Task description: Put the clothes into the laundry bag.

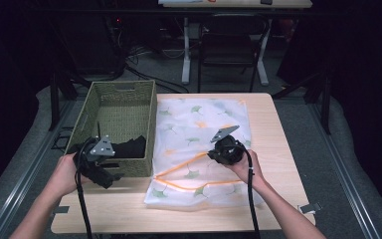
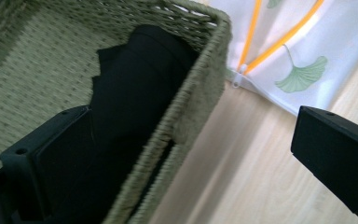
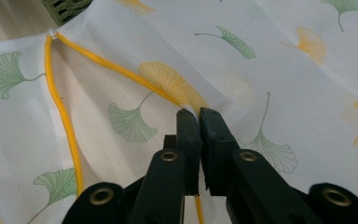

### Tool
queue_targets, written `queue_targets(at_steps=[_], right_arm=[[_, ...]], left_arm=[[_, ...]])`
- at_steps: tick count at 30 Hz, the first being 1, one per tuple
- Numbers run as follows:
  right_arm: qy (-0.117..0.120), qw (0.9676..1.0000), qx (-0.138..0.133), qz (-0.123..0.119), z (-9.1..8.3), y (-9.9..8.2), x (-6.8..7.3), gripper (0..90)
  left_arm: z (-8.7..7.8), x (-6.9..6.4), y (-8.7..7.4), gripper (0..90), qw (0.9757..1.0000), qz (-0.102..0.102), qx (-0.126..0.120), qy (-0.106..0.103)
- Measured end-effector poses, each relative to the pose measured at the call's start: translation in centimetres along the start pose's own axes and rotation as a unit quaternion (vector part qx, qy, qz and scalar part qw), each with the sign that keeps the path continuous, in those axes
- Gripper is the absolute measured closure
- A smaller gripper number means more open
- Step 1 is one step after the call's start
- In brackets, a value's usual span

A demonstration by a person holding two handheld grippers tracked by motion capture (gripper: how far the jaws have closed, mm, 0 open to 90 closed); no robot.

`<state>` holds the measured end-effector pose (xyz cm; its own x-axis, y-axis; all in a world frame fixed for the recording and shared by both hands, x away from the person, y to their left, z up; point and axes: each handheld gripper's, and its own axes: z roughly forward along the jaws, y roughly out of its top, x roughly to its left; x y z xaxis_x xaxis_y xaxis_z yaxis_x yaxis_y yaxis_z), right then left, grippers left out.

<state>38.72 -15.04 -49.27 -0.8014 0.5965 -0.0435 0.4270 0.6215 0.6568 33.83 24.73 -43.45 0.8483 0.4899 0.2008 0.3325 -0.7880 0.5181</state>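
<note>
The right claw (image 3: 199, 114) is pressed together on the mesh bag (image 1: 199, 124), pinching a fold of the white fabric at the upper edge of the bag's opening, right beside the orange zipper (image 3: 102, 65). The bag is translucent white with green and orange leaf prints. It lies flat on the wooden counter (image 1: 273, 129), to the right of the woven basket (image 1: 122, 107) and touching the basket's right wall. The two orange zipper tracks spread apart from a single point near the basket's near right corner, so the opening stands agape toward the right claw. The right hand (image 1: 246, 167) holds this claw over the near half of the bag.

The left claw (image 2: 191, 154) is spread wide, with nothing between its jaws. It hovers above the near right corner of the basket: one jaw is over the basket's interior, the other over bare counter. A black garment (image 2: 135, 102) lies inside the basket, against its near right wall. The left hand (image 1: 67, 172) holds this claw at the basket's near edge.
</note>
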Motion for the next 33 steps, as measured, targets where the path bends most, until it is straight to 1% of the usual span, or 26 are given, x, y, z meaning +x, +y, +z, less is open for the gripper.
queue_targets(at_steps=[1, 2, 3, 4, 5, 6, 7, 8, 10, 12, 13, 14, 15, 16, 18, 21, 22, 23, 24, 25, 26, 29, 30, 31, 32, 33], right_arm=[[0.0, 1.0, 0.0, 0.0, 0.0, 0.0, 0.0, 86.8], [0.0, 1.0, 0.0, -0.001, 0.0, 0.0, 0.0, 86.8], [0.0, 1.0, 0.0, -0.001, 0.0, 0.0, 0.0, 86.8], [0.0, 1.0, 0.0, 0.0, 0.0, 0.0, 0.0, 86.8], [0.0, 1.0, 0.0, 0.0, 0.0, 0.0, 0.0, 86.8], [0.0, 1.0, 0.001, 0.0, 0.0, -0.1, 0.0, 86.8], [0.0, 1.0, 0.001, 0.001, 0.0, -0.1, 0.0, 86.8], [0.0, 1.0, 0.0, -0.001, 0.0, -0.1, 0.0, 86.8], [0.001, 1.0, 0.0, -0.001, 0.0, -0.1, 0.0, 86.8], [0.001, 1.0, 0.001, -0.001, 0.0, -0.1, 0.0, 86.8], [0.002, 1.0, 0.002, -0.002, 0.0, -0.1, 0.0, 86.8], [0.003, 1.0, 0.002, -0.002, 0.0, -0.1, 0.0, 86.9], [0.003, 1.0, 0.002, -0.002, 0.0, -0.1, 0.0, 86.9], [0.003, 1.0, 0.004, -0.003, 0.0, -0.1, 0.0, 86.9], [0.004, 1.0, 0.004, -0.002, 0.0, -0.1, 0.0, 86.9], [0.003, 1.0, 0.003, -0.002, 0.0, -0.1, 0.0, 87.0], [0.003, 1.0, 0.003, -0.002, 0.0, -0.1, 0.0, 87.0], [0.003, 1.0, 0.003, -0.002, 0.0, -0.1, 0.0, 86.9], [0.003, 1.0, 0.004, -0.001, 0.1, -0.2, 0.0, 86.9], [0.003, 1.0, 0.004, -0.001, 0.1, -0.2, 0.0, 86.9], [0.003, 1.0, 0.004, -0.001, 0.1, -0.2, -0.1, 86.9], [0.003, 1.0, 0.004, -0.001, 0.1, -0.2, -0.1, 86.9], [0.003, 1.0, 0.004, -0.001, 0.1, -0.2, -0.1, 86.9], [0.002, 1.0, 0.004, -0.001, 0.1, -0.2, -0.1, 86.9], [0.002, 1.0, 0.004, -0.001, 0.1, -0.2, -0.1, 86.9], [0.003, 1.0, 0.005, -0.002, 0.2, -0.2, -0.1, 86.8]], left_arm=[[-0.1, 0.3, 0.1, 0.3, 1.0, 0.002, 0.002, 0.003], [-0.4, 0.9, 0.4, 0.2, 1.0, 0.007, 0.002, 0.002], [-0.4, 0.9, 0.4, 0.2, 1.0, 0.007, 0.002, 0.002], [-0.4, 1.2, 0.6, 0.2, 1.0, 0.007, 0.005, 0.005], [-0.5, 1.8, 0.9, 0.4, 0.9998, 0.016, 0.014, 0.003], [-0.5, 1.8, 0.9, 0.4, 0.9998, 0.016, 0.014, 0.003], [-0.5, 2.5, 1.1, 0.4, 0.9997, 0.016, 0.018, 0.002], [-0.5, 2.5, 1.1, 0.3, 0.9997, 0.016, 0.018, 0.002], [-0.5, 3.2, 1.2, 0.3, 0.9996, 0.018, 0.024, 0.003], [-0.5, 3.9, 1.4, 0.3, 0.9995, 0.014, 0.027, 0.001], [-0.3, 4.6, 1.5, 0.2, 0.9993, 0.016, 0.034, 0.0], [-0.2, 4.9, 1.6, 0.3, 0.9992, 0.016, 0.036, -0.002], [-0.2, 4.9, 1.6, 0.3, 0.9992, 0.016, 0.036, -0.002], [-0.1, 5.2, 1.7, 0.3, 0.9988, 0.018, 0.045, -0.004], [0.3, 5.7, 1.8, 0.3, 0.9982, 0.022, 0.055, -0.003], [0.8, 6.6, 1.9, 0.2, 0.9974, 0.021, 0.068, -0.009], [1.1, 6.8, 1.8, 0.2, 0.9973, 0.022, 0.07, -0.008], [1.3, 7.1, 1.9, 0.2, 0.9967, 0.022, 0.078, -0.008], [1.8, 7.5, 1.8, 0.3, 0.9961, 0.019, 0.084, -0.018], [1.8, 7.5, 1.8, 0.3, 0.9961, 0.019, 0.084, -0.018], [2.2, 7.8, 1.8, 0.2, 0.9955, 0.018, 0.091, -0.019], [3.0, 8.3, 1.7, 0.3, 0.995, 0.01, 0.096, -0.026], [3.6, 8.6, 1.6, 0.4, 0.9946, 0.004, 0.1, -0.028], [3.8, 8.7, 1.5, 0.4, 0.994, 0.005, 0.105, -0.029], [3.8, 8.7, 1.5, 0.6, 0.994, 0.005, 0.105, -0.029], [4.1, 8.9, 1.5, 0.6, 0.9933, 0.005, 0.111, -0.032]])
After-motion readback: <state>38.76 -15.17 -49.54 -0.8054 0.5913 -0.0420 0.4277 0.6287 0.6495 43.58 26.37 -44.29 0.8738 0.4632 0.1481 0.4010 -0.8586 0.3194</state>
